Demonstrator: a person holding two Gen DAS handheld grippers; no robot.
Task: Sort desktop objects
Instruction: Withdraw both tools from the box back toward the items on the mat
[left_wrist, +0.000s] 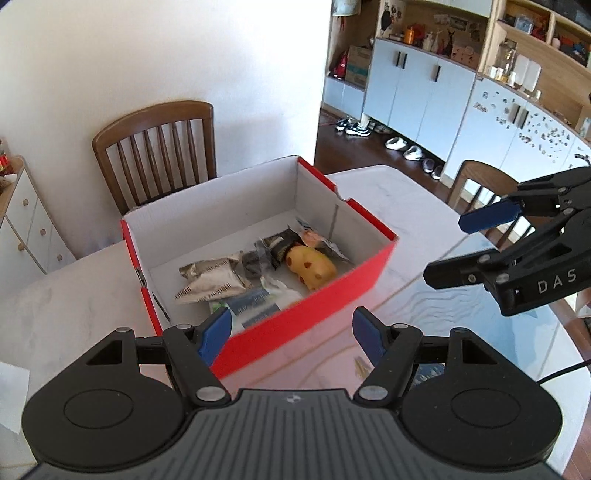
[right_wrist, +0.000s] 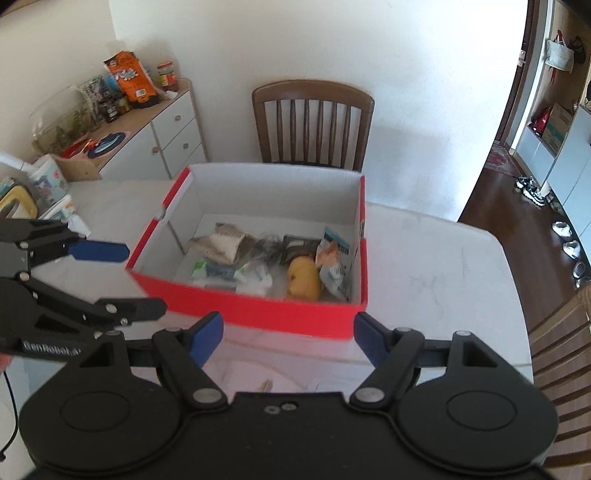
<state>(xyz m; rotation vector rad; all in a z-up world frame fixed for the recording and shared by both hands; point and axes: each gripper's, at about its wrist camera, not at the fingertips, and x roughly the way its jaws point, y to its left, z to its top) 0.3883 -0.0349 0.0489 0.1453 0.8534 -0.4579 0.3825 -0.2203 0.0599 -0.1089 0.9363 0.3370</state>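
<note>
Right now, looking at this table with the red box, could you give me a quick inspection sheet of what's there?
Surface: pale marble-look table, mostly bare around the box.
Job's things: red cardboard box with a white inside, open on top, holding a yellow spotted toy, crumpled snack packets and a green and white pouch.
Clutter: small pale bits on the table near the left gripper; too small to tell.
Grippers: left gripper and right gripper both open, blue fingers empty, on the near side of the box.
Cables: a thin black cable at the table edge.
Surroundings: wooden chair behind the box, white drawer unit, shelves and shoes beyond.
</note>
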